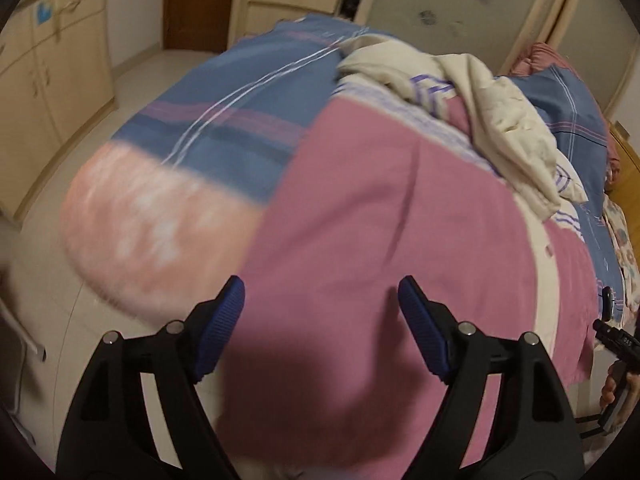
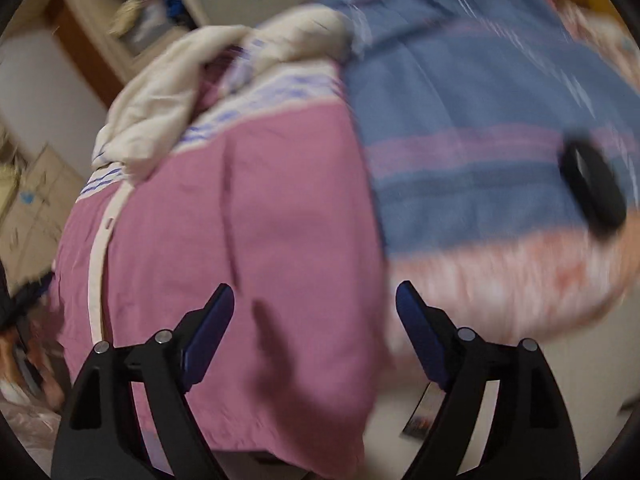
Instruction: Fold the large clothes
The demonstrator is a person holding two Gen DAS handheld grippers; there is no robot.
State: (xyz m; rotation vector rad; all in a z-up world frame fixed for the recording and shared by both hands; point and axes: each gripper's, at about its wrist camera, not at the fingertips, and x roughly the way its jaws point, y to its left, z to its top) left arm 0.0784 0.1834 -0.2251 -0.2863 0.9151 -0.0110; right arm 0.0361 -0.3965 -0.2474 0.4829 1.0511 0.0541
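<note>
The pink garment (image 1: 360, 220) lies spread flat on the bed (image 1: 224, 120), its cream placket at three o'clock in the left wrist view and a rumpled cream cloth (image 1: 500, 112) heaped at its one o'clock end. Both tools hang over it with jaws spread wide and nothing between them — the left tool (image 1: 321, 292) above the pink cloth, the right tool (image 2: 315, 300) above its hem near the bed's edge.

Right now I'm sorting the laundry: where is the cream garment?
The cream garment lies crumpled at the far edge of the pink cloth on the bed, upper right in the left wrist view, upper left in the right wrist view.
</note>
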